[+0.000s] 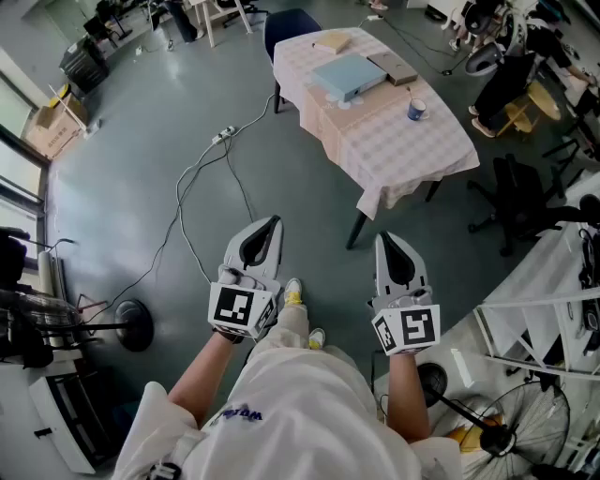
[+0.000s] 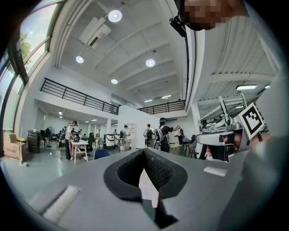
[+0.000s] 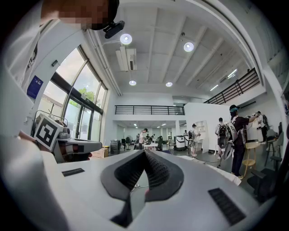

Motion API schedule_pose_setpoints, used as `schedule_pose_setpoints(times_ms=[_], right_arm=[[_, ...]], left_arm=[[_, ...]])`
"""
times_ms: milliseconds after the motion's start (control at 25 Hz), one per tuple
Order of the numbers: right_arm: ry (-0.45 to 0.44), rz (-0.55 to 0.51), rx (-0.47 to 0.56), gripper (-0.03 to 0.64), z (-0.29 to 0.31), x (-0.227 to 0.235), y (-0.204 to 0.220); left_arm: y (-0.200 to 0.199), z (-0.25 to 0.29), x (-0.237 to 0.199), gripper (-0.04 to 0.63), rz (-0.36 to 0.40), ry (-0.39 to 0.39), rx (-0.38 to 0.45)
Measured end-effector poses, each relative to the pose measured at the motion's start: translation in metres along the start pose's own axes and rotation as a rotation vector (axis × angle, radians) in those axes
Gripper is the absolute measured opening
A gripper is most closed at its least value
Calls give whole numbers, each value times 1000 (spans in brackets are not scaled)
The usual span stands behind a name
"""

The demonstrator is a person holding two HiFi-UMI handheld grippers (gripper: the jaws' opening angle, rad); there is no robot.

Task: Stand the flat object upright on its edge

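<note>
A table with a checked cloth stands across the floor, well ahead of me. On it lie a light blue flat object, a brown flat box and a tan flat piece. My left gripper and right gripper are held level side by side in front of the person's body, far short of the table. In the left gripper view the left gripper is shut with nothing between its pads. The right gripper is shut and empty too.
A blue-and-white mug sits near the table's right side. A blue chair stands behind the table. A white cable runs over the grey floor to a power strip. A black office chair and a floor fan are at the right.
</note>
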State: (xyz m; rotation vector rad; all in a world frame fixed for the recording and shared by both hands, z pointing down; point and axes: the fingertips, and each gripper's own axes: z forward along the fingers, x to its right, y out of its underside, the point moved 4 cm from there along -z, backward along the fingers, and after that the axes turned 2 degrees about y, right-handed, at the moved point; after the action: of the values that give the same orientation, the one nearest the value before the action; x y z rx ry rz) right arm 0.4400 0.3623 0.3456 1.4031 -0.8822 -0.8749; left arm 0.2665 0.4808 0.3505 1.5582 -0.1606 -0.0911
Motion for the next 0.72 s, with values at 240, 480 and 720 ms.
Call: schedule_pose_setpoints(times_ms=[240,480,720], right_arm=[[4,19,-9,2,-14,-9,2],[42,38,-13,2,-26,-14,7],[66,23,-6,2,-35,-12,7]], left_arm=[[7,-21,11,0,-22,-22,2],[6,-37,7,-2,6,-46,26],[5,-40,12,-2,39,-44,41]])
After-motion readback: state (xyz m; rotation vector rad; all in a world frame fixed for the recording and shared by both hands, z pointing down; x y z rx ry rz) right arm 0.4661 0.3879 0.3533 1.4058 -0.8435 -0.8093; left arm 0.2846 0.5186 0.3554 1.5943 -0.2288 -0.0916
